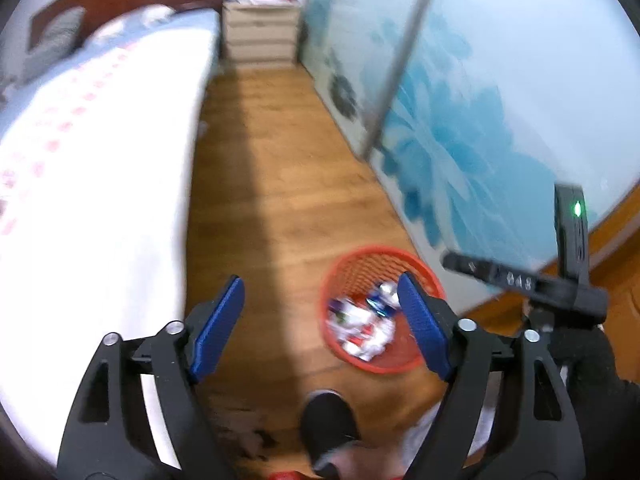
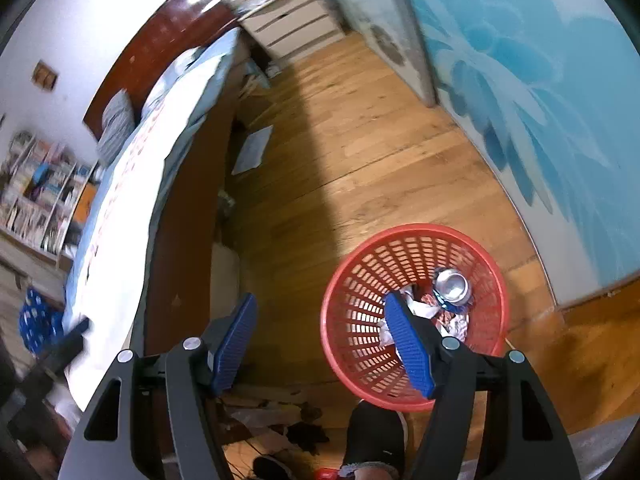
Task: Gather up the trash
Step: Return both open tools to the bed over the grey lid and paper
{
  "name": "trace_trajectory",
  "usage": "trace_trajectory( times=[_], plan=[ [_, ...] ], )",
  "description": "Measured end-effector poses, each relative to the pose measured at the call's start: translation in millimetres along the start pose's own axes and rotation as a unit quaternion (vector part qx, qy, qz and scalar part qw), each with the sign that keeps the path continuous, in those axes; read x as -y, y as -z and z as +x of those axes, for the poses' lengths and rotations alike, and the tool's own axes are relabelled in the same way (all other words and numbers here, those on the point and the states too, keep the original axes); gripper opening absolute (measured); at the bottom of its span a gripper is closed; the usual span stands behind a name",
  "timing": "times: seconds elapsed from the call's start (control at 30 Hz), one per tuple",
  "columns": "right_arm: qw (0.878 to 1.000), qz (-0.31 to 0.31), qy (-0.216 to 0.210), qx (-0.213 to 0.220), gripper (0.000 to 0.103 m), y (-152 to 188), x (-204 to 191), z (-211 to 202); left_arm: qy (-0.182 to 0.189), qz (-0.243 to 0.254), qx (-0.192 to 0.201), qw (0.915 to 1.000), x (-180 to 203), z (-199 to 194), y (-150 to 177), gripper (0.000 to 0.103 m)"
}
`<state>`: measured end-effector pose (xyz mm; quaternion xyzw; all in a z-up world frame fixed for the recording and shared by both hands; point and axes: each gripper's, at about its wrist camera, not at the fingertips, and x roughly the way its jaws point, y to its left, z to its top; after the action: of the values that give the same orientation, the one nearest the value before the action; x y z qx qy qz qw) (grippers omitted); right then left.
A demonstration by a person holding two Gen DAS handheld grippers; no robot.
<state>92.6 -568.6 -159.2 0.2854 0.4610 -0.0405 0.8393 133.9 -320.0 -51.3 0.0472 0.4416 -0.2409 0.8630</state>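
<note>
we hover both empty, wide-open grippers, left gripper [image 1: 320, 328] and right gripper [image 2: 320, 344], above the red basket [image 2: 344, 320], lying down-right and nearer the right; trash [image 2: 450, 304] seemingly all inside.

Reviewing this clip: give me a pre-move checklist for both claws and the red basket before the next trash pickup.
1. Left claw open, holding nothing: ok.
2. Right claw open, holding nothing: ok.
3. Red plastic mesh basket upright on the wooden floor: ok.
4. Silver drink can and crumpled paper inside the basket: ok.
5. Room left in the basket: ok.
6. Next trash item located: cannot tell.
</note>
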Motion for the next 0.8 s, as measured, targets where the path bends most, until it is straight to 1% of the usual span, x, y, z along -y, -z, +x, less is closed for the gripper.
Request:
trace_trajectory(
  times=[0.07,0.17,0.23,0.27,0.3,0.33,0.37,0.4,0.43,0.47,0.53,0.57,0.6,0.67,0.7,0.73,0.77,0.8],
  plan=[
    [1.000,-0.017,-0.005,-0.001,0.067,4,-15,0,-0.026,-0.011,0.022,0.9994,-22,-20,-2,0.084],
    [0.998,-0.054,-0.008,-0.003,0.067,13,-45,2,-0.055,-0.025,0.039,0.9974,-60,-41,-6,0.084],
    [0.996,-0.086,-0.020,-0.002,0.067,19,-74,1,-0.075,-0.029,0.053,0.9954,-86,-57,-8,0.084],
    [0.994,-0.100,-0.031,0.001,0.067,20,-89,-1,-0.091,-0.032,0.068,0.9930,-109,-69,-11,0.084],
    [0.993,-0.114,-0.036,0.003,0.068,20,-103,-2,-0.105,-0.035,0.080,0.9906,-123,-76,-12,0.084],
    [0.991,-0.129,-0.043,0.006,0.068,21,-120,-3,-0.119,-0.039,0.091,0.9880,-138,-83,-12,0.084],
    [0.988,-0.145,-0.051,0.008,0.069,20,-139,-4,-0.144,-0.039,0.104,0.9833,-159,-91,-12,0.084],
    [0.985,-0.159,-0.064,0.009,0.071,17,-165,-5,-0.188,-0.024,0.119,0.9745,-175,-98,-11,0.084],
    [0.982,-0.173,-0.079,0.011,0.071,13,-193,-5,-0.216,-0.011,0.131,0.9675,-184,-100,-8,0.085],
    [0.979,-0.183,-0.089,0.015,0.072,9,-213,-7,-0.231,-0.007,0.137,0.9632,-198,-101,-5,0.087],
    [0.967,-0.227,-0.113,0.023,0.075,-1,-279,-3,-0.210,-0.050,0.129,0.9680,-231,-100,0,0.087],
    [0.961,-0.247,-0.120,0.023,0.076,-7,-312,3,-0.182,-0.090,0.120,0.9719,-255,-98,3,0.087],
    [0.955,-0.270,-0.123,0.021,0.076,-14,-352,15,-0.173,-0.106,0.118,0.9719,-267,-97,4,0.087],
    [0.943,-0.312,-0.117,0.017,0.076,-25,-423,44,-0.164,-0.122,0.117,0.9718,-292,-94,2,0.087],
    [0.937,-0.329,-0.114,0.017,0.076,-27,-449,56,-0.162,-0.130,0.119,0.9710,-305,-92,2,0.087],
    [0.929,-0.352,-0.111,0.013,0.076,-28,-481,75,-0.156,-0.138,0.120,0.9706,-319,-92,4,0.087],
    [0.925,-0.364,-0.109,0.010,0.076,-30,-501,87,-0.144,-0.155,0.119,0.9701,-338,-90,5,0.087],
    [0.921,-0.376,-0.106,0.003,0.076,-31,-530,109,-0.139,-0.187,0.115,0.9657,-358,-89,9,0.087]
  ],
)
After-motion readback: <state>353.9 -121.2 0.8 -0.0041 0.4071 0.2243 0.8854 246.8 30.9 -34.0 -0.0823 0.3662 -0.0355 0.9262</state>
